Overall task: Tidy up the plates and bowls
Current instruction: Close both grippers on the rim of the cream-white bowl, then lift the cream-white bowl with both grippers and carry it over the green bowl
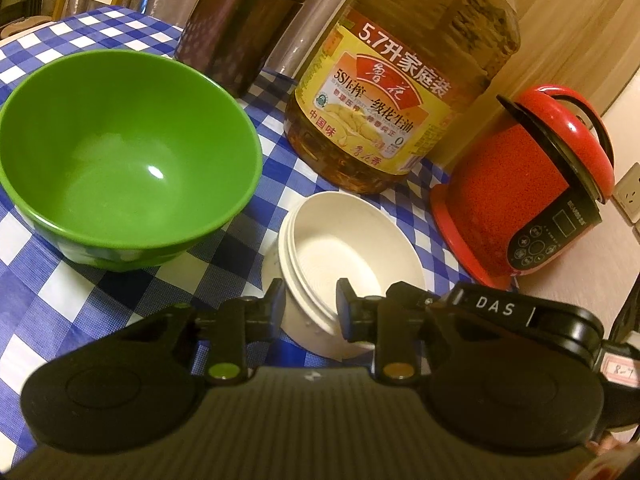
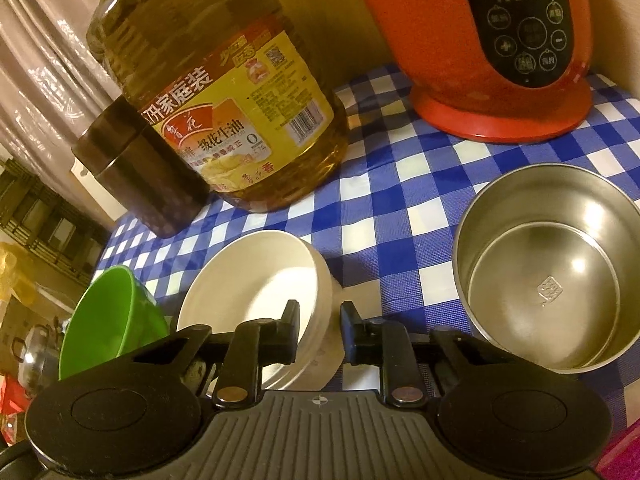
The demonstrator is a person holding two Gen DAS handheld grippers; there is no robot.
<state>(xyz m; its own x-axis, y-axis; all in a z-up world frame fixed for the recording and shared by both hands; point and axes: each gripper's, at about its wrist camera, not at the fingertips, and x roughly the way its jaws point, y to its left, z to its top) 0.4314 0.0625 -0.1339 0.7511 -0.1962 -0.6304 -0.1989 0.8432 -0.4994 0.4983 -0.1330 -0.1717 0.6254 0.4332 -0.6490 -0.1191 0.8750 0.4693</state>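
Observation:
A stack of nested white bowls stands on the blue-and-white checked cloth. My left gripper is shut on the stack's near left rim, one finger outside the wall and one inside. My right gripper is shut on the right wall of the same white stack, again with one finger inside and one outside. A large green bowl sits empty to the left of the stack, also seen as the green bowl. To the right stands a steel bowl, with what looks like a second one nested in it.
Close behind the white stack stands a big jug of cooking oil, with a dark canister to its left. A red electric cooker stands at the right. The right gripper's black housing sits close beside my left one.

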